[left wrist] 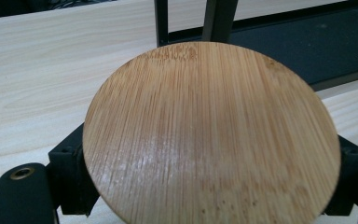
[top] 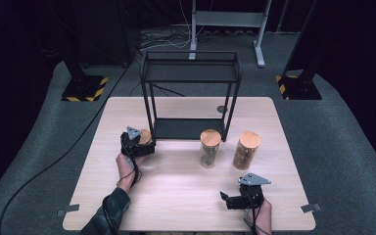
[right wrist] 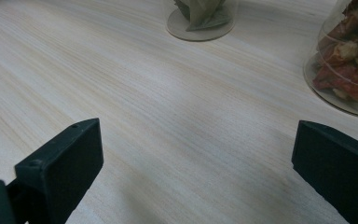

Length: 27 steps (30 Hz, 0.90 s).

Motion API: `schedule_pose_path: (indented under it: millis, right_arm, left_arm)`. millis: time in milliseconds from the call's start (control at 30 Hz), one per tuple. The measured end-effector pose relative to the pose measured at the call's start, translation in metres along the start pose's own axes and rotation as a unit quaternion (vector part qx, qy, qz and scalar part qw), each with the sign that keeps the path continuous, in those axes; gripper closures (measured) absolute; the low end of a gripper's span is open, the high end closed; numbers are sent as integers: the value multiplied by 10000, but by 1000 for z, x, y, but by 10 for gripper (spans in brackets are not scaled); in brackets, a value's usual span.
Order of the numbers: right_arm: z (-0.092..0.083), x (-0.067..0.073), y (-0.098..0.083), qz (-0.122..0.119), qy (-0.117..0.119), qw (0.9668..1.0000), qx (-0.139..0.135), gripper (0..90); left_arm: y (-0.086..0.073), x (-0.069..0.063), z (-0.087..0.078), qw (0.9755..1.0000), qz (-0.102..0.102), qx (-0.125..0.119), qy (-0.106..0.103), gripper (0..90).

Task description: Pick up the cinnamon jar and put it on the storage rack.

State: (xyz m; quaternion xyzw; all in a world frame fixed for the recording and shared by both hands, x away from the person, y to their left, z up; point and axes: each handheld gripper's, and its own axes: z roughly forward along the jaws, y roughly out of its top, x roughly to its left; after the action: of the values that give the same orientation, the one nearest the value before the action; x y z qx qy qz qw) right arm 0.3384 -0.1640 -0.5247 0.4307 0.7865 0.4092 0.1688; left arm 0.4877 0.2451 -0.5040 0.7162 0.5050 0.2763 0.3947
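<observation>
A light wooden table (top: 186, 196) stands on a grey carpet floor (top: 342, 147). Behind it the room is dark. Two black stands with yellow-black striped bases (top: 84, 89) are at the left and right, and a grey metal frame (top: 227, 19) with cables (top: 164, 39) stands behind.

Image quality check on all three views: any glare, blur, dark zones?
High view: table evenly lit, surroundings nearly black, soft overall. Left gripper view: bamboo lid close up, whitish sheen on its lower left, grain still readable. Right gripper view: jaws sharp enough, the two jars at the top cropped and soft.
</observation>
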Motion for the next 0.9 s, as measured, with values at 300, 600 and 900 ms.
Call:
schedule_pose_path:
  millis: [300,600,900]
  right_arm:
    - [0,0,0,4,2,10000,-9,15]
    - [0,0,0,-9,-3,10000,-7,15]
    - [0,0,0,-23,-17,10000,6,15]
  left_arm:
    - [-3,1,3,10000,7,-1,76,250]
    - [-4,2,2,10000,-5,-12,47,254]
    - [0,2,-3,9999,20,-96,21,255]
